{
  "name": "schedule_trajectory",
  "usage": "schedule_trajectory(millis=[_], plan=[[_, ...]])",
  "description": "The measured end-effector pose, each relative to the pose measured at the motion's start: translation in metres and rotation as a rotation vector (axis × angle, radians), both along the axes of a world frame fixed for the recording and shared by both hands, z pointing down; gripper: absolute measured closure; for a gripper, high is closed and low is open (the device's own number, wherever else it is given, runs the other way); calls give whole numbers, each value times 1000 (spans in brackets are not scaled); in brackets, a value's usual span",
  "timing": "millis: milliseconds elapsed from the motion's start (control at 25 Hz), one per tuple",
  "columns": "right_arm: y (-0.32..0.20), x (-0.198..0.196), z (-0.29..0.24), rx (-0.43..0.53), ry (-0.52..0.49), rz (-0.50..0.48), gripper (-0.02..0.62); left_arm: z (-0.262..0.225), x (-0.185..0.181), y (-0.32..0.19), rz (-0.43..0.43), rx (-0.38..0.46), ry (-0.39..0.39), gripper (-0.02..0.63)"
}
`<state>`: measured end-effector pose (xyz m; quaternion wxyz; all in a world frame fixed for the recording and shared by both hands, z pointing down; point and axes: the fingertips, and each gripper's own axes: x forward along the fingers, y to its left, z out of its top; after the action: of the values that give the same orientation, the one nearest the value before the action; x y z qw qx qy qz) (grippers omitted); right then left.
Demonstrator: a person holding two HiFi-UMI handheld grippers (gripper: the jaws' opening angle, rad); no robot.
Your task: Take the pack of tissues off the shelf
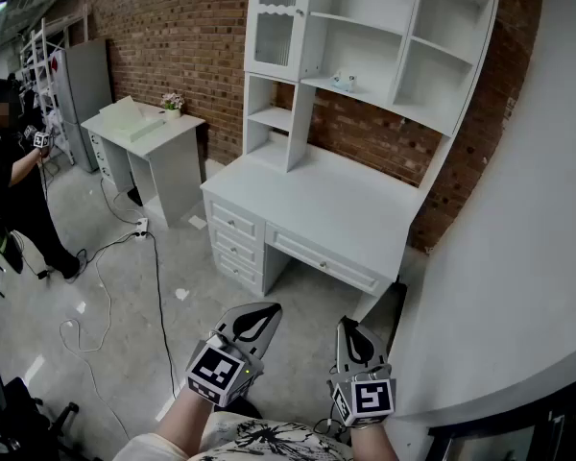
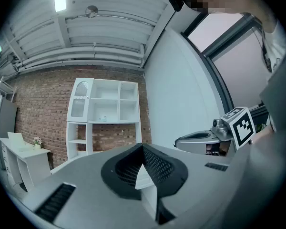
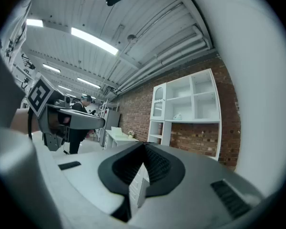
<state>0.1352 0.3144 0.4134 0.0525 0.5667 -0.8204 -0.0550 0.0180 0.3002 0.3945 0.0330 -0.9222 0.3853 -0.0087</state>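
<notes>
Pack of tissues [image 1: 344, 82] is spotted as a tiny pale, whitish bundle, parked on the middle shelf [image 1: 379, 101] above the white desk [image 1: 326, 209]. Left claw [image 1: 266, 311] and right claw [image 1: 347, 325] are both seen closed, nothing gripped.

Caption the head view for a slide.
Both shut, the left gripper and right gripper face a white desk; pack of tissues on its shelf.

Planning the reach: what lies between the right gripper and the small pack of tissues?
Head view: between right gripper and small pale pack of tissues, grey floor, then the white drawered desk.
</notes>
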Motion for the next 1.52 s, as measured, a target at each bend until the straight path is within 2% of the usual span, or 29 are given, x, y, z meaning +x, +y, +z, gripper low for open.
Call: schedule_trajectory(millis=[320, 520, 880, 1160, 1360, 1520], plan=[[-2, 1, 0, 8, -6, -5, 591, 2, 2, 0, -3, -1, -5, 592], [-7, 9, 5, -28, -46, 6, 589, 6, 4, -3, -15, -8, -10, 594], [-39, 5, 19, -49, -34, 24, 589, 19, 3, -28, -24, -28, -11, 594], [-96, -4, 30, -58, -23, 52, 589, 34, -9, -89, -10, -52, -18, 592], [-161, -26, 37, -90, -18, 46, 589, 35, -25, -150, 12, -58, -30, 592], [-215, -38, 35, -110, -18, 89, 589, 31, -36, -208, 58, -54, -51, 592]])
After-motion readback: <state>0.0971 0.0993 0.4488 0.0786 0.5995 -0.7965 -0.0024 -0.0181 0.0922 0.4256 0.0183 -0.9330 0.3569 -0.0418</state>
